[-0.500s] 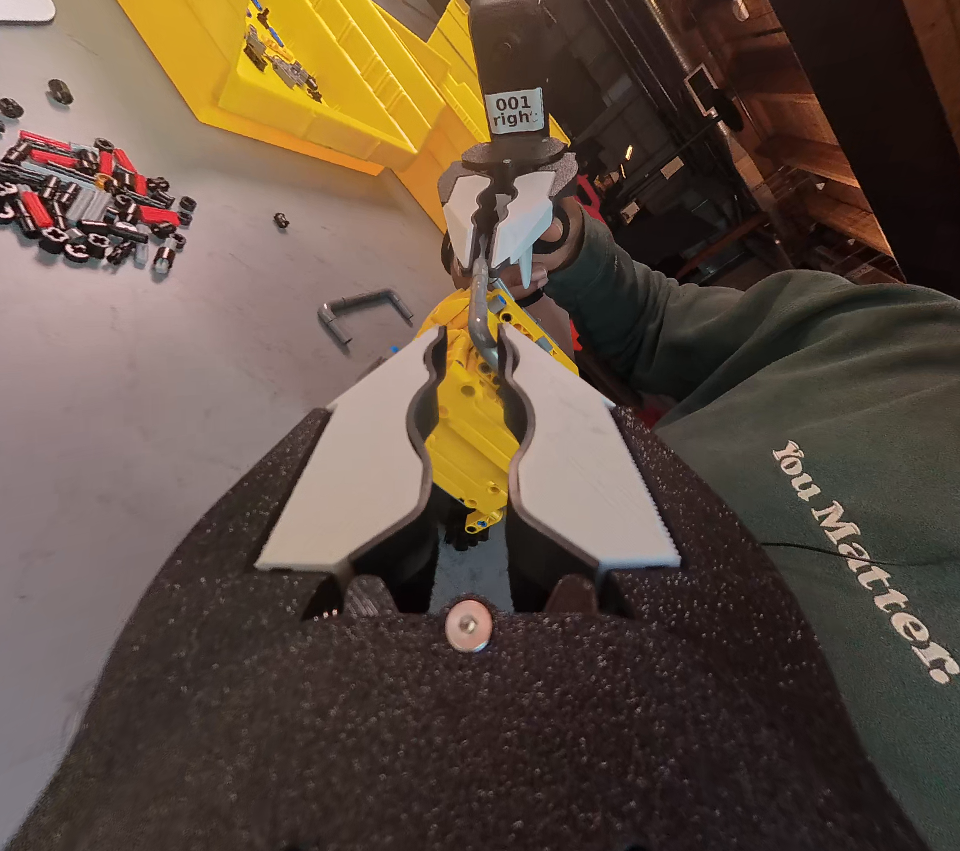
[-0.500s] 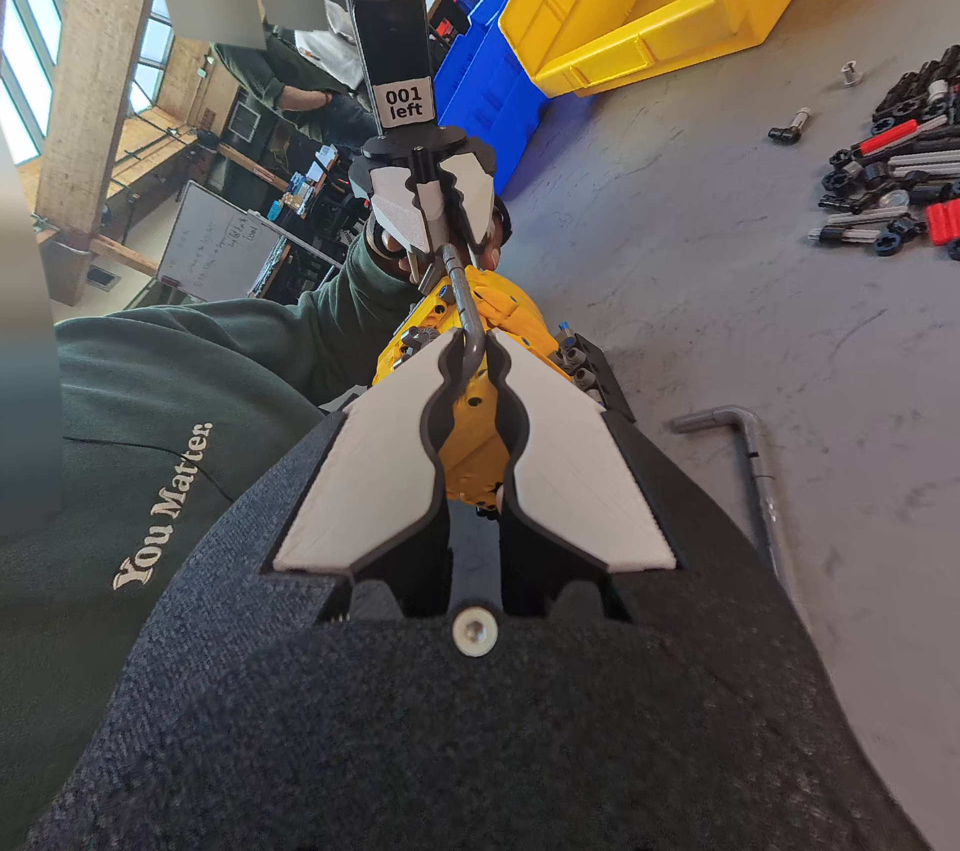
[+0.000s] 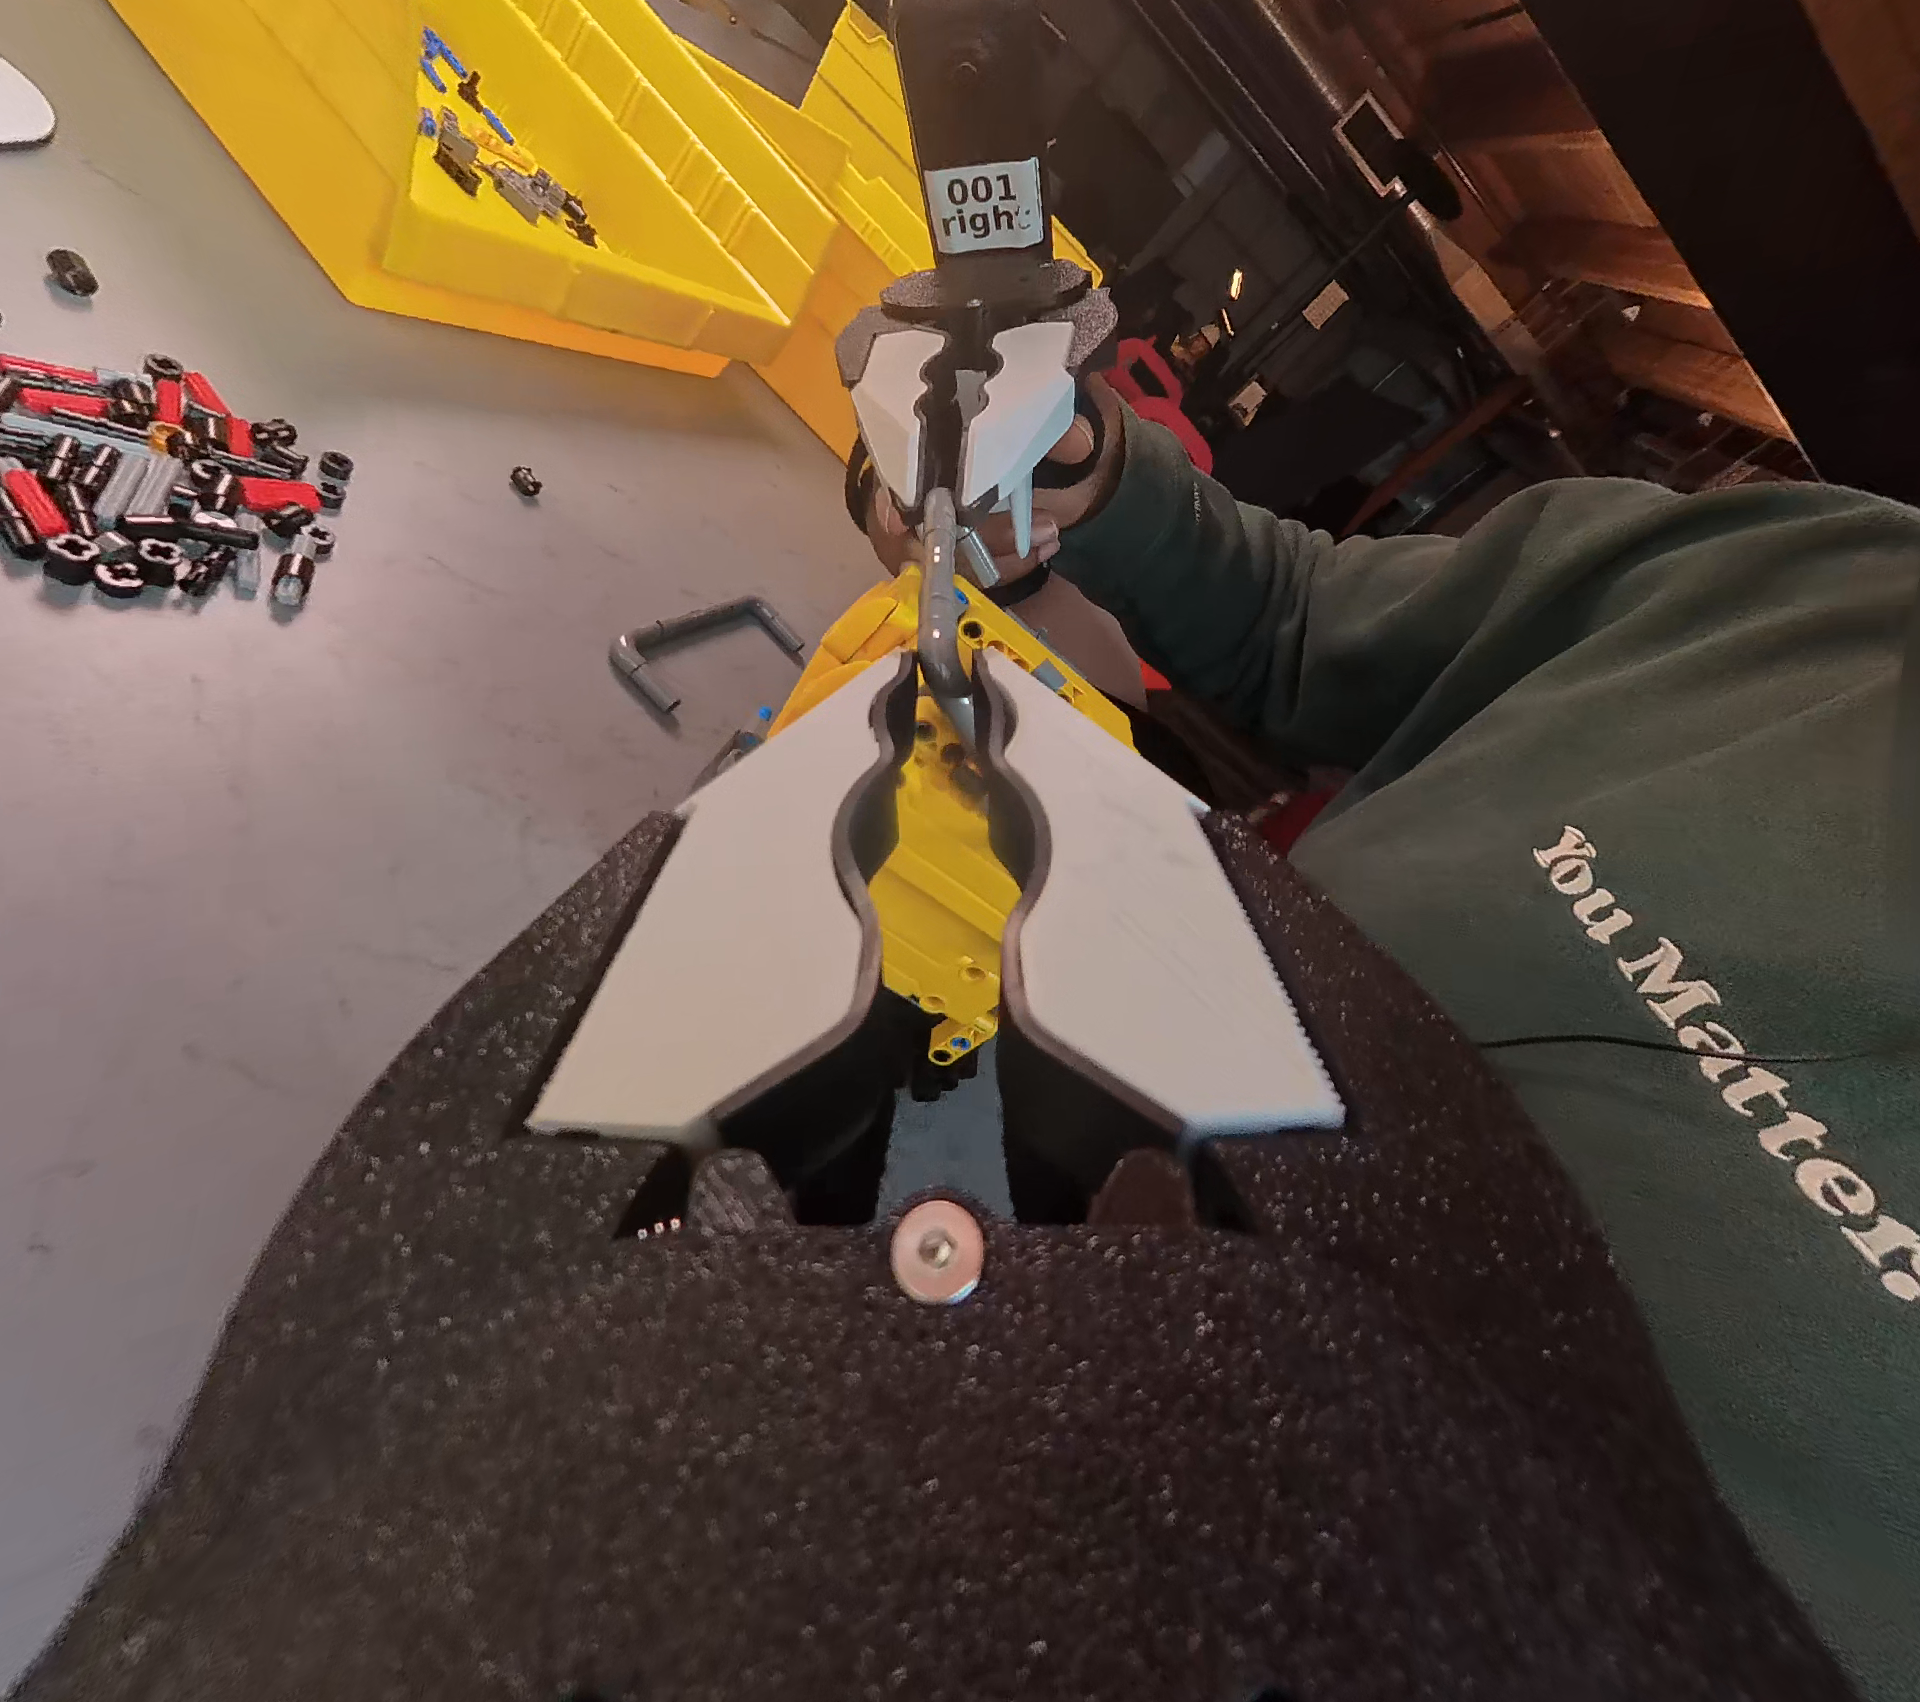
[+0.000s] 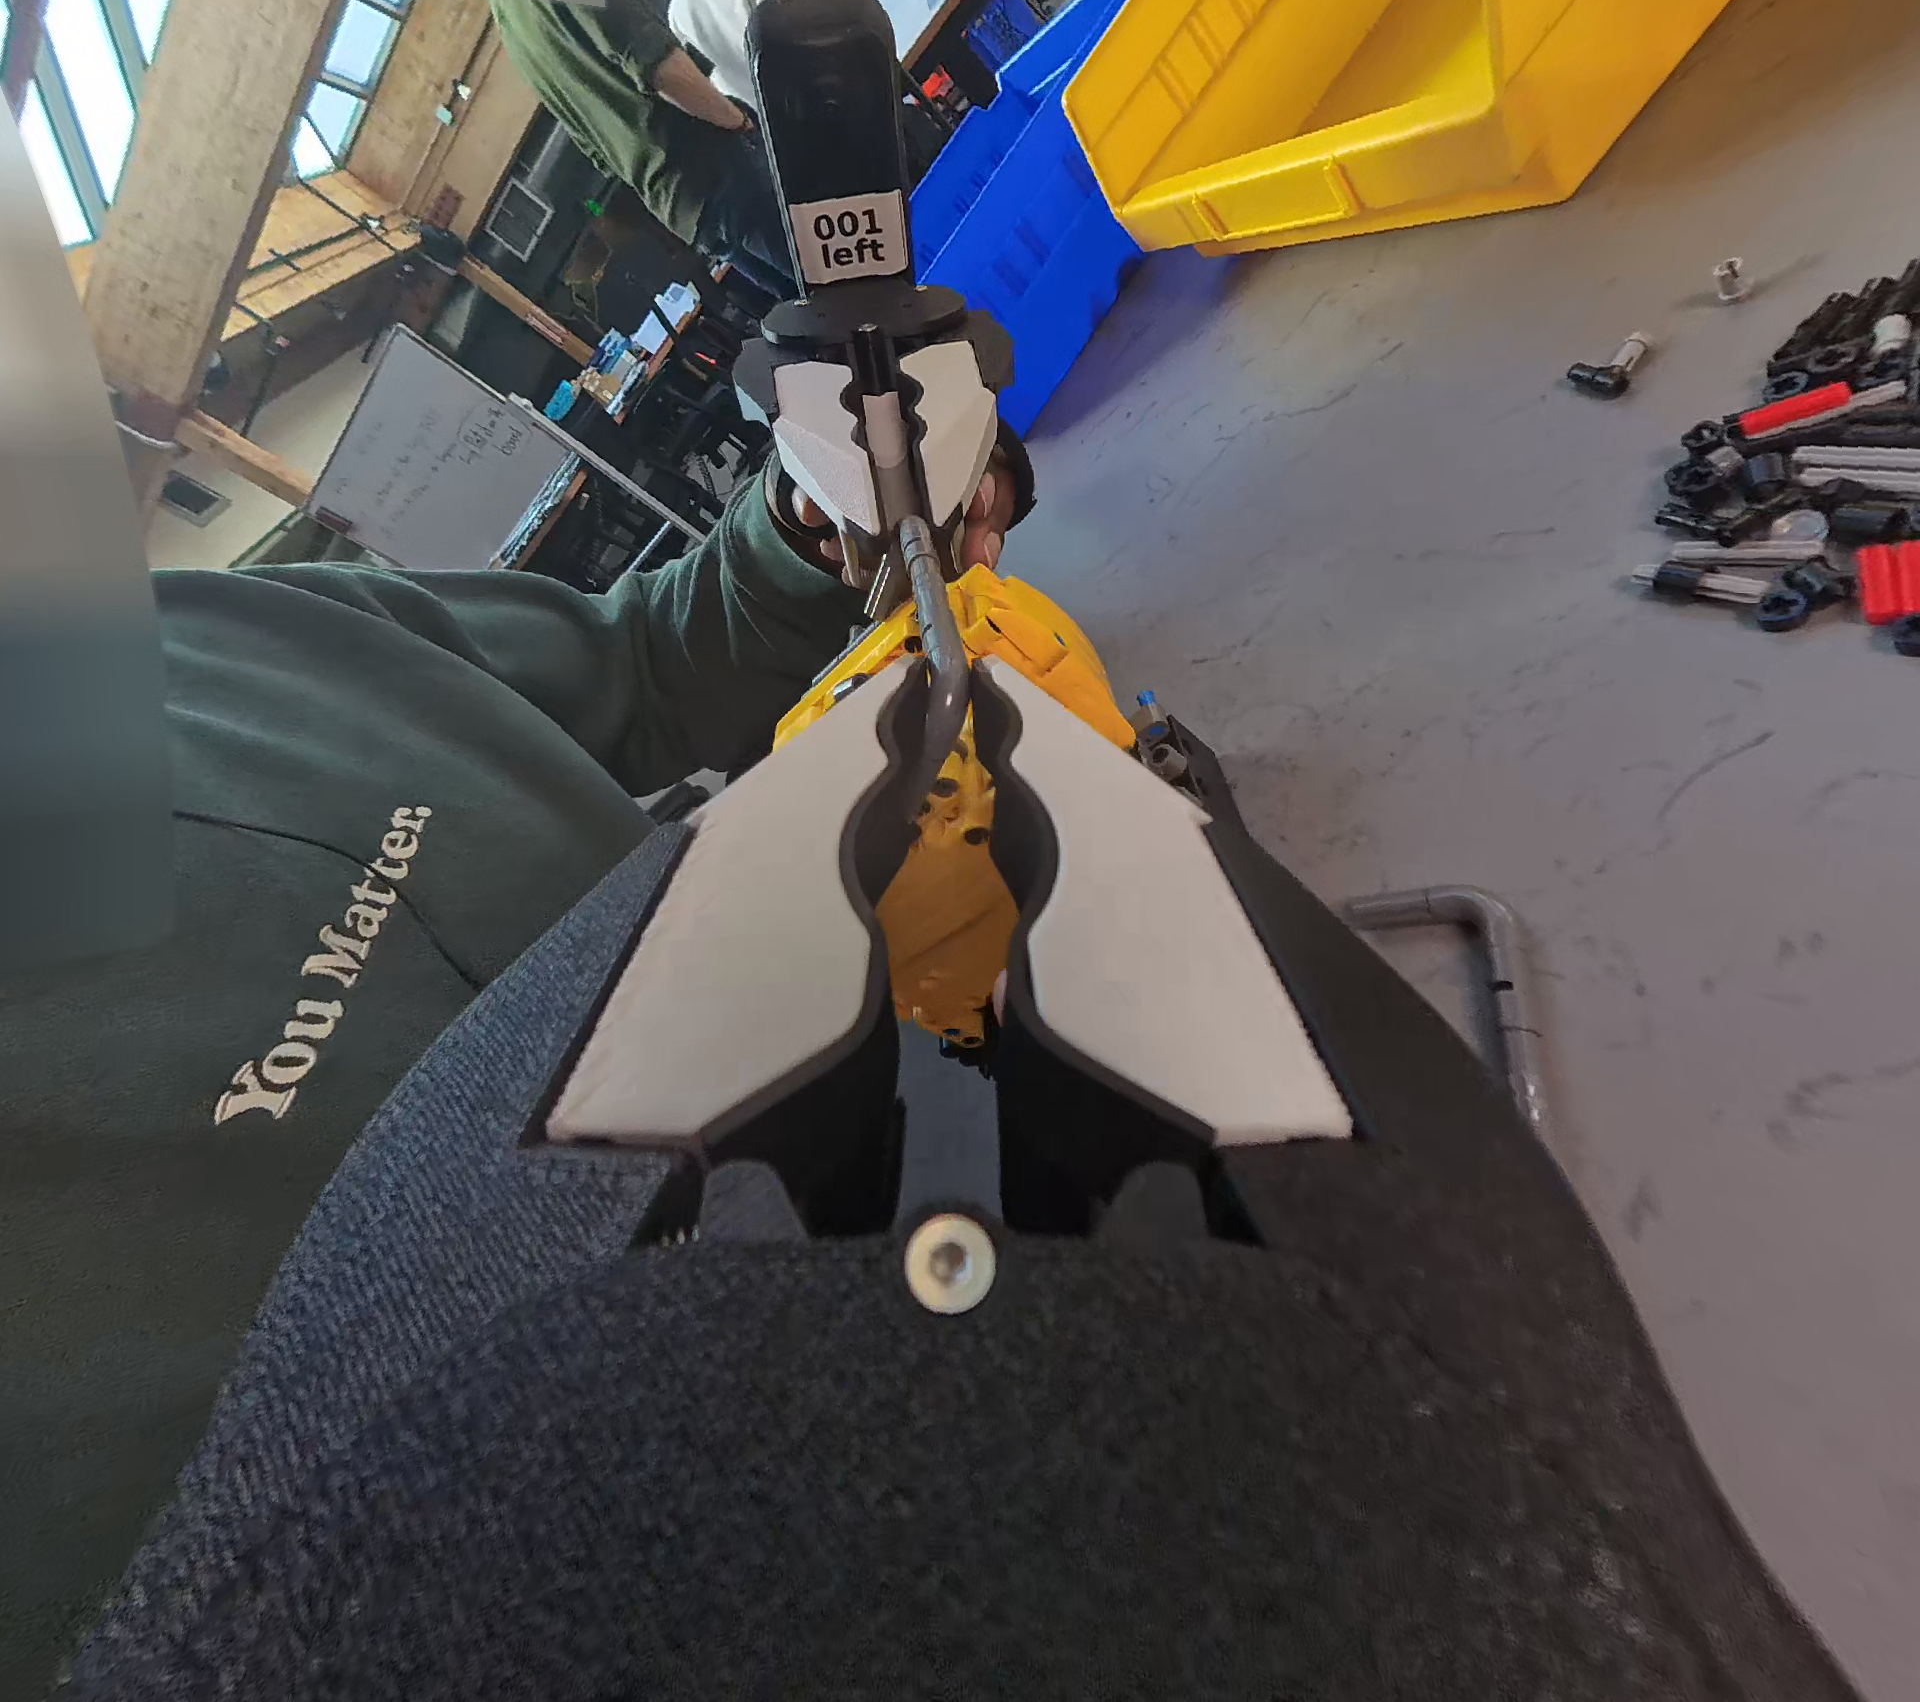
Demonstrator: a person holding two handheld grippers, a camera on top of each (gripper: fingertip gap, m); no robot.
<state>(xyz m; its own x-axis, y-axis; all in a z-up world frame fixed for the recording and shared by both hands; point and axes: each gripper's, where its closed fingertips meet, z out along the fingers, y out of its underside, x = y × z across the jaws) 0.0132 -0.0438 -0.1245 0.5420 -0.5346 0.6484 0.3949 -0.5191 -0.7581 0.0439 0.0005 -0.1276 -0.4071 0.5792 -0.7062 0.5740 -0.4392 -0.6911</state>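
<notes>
While both tools face tip to tip, left tool [image 3: 943, 696] and right tool [image 4: 943, 696] each pinch grey tube [image 3: 940, 603] above yellow model [image 3: 935, 904].

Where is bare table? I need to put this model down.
Free: grey table between the bent tube and the parts pile, and before the yellow bins. Crowded: the pile itself and around the model.

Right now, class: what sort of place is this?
Probably a workshop or makerspace: yellow storage bins, a pile of small building parts on a grey worktable, and a whiteboard behind.
</notes>
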